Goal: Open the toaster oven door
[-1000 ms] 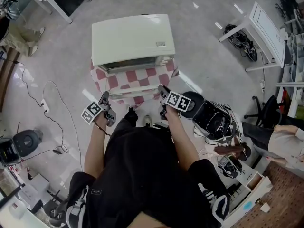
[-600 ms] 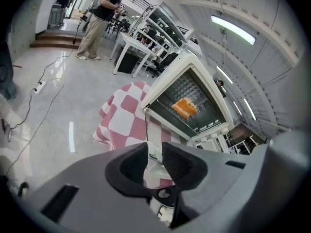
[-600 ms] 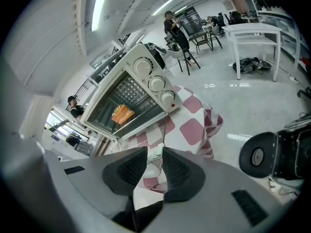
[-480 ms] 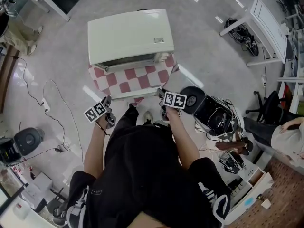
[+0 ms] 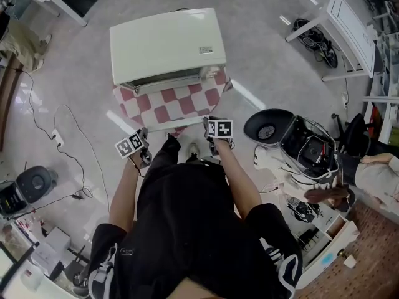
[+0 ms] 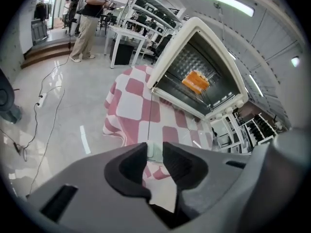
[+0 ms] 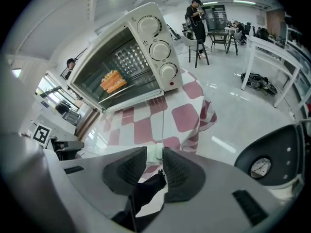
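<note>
The cream toaster oven (image 5: 165, 42) stands on a red-and-white checked cloth (image 5: 165, 104). Its glass door hangs down open, and an orange piece of food (image 6: 196, 81) lies on the rack inside. The pale door handle (image 5: 177, 125) runs along the door's near edge. My left gripper (image 5: 143, 134) is at its left end, jaws opening, pads still touching the handle (image 6: 153, 152). My right gripper (image 5: 212, 121) is at the right end, jaws opening, with the handle (image 7: 158, 152) between them and a small gap beside it.
A black round base (image 5: 268, 126) and tangled gear (image 5: 308, 151) sit on the floor to the right. White tables (image 5: 340, 23) stand further off. Cables (image 5: 59, 136) and a dark fan (image 5: 34, 182) lie at the left. A person's arm (image 5: 374, 179) shows at the far right.
Both grippers have stayed at the ends of the door handle and sit slightly nearer to my body. The head view has shifted, so the oven shows higher and further left.
</note>
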`<state>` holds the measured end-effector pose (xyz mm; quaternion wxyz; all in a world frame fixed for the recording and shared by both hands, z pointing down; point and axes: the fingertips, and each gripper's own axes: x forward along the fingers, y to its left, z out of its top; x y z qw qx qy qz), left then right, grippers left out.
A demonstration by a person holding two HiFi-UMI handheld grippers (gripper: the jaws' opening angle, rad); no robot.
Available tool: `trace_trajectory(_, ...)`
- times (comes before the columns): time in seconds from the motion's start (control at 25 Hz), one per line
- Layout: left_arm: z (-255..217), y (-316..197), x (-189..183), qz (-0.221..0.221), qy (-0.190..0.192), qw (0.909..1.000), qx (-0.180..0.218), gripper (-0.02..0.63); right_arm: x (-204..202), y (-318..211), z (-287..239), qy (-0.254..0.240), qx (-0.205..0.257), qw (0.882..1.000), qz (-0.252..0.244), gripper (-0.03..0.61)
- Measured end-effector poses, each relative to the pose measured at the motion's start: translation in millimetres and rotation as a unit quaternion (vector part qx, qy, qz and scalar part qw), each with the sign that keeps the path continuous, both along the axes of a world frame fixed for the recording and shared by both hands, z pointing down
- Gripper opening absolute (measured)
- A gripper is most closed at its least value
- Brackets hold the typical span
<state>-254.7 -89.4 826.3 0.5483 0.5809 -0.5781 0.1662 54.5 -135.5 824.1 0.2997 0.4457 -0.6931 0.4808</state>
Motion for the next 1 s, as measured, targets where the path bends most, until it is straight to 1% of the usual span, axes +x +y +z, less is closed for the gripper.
trace_trajectory(0.16,15,2,0,0.009,-0.01,0.9998,-0.015,0.107,-1,2,16,0.022,-0.013,1.0,-0.018,0.123)
trace_trajectory(0.32,27,1,1,0.023,-0.02,0.9992,-0.025,0.109,-2,1,27,0.054,-0.012,0.998,-0.04,0.123)
trace_trajectory(0.56,28,1,0,0.039,-0.033,0.9985,-0.022,0.11,-7,2,31,0.075,-0.009,0.995,-0.069,0.127)
trace_trajectory(0.72,25,1,2,0.057,-0.054,0.9967,-0.017,0.11,-5,-4,25,0.089,0.013,0.993,-0.078,0.13)
trace_trajectory(0.8,25,1,3,0.062,-0.061,0.9961,-0.017,0.11,-4,-1,22,0.09,0.014,0.993,-0.077,0.13)
trace_trajectory(0.92,25,-1,3,0.066,-0.068,0.9953,-0.02,0.11,-2,-4,14,0.087,0.028,0.993,-0.076,0.132)
trace_trajectory(0.96,25,-2,3,0.066,-0.068,0.9953,-0.019,0.118,-1,-5,12,0.088,0.033,0.993,-0.075,0.132)
trace_trajectory(1.0,24,-2,3,0.064,-0.067,0.9955,-0.018,0.144,0,-5,9,0.088,0.038,0.993,-0.074,0.132)
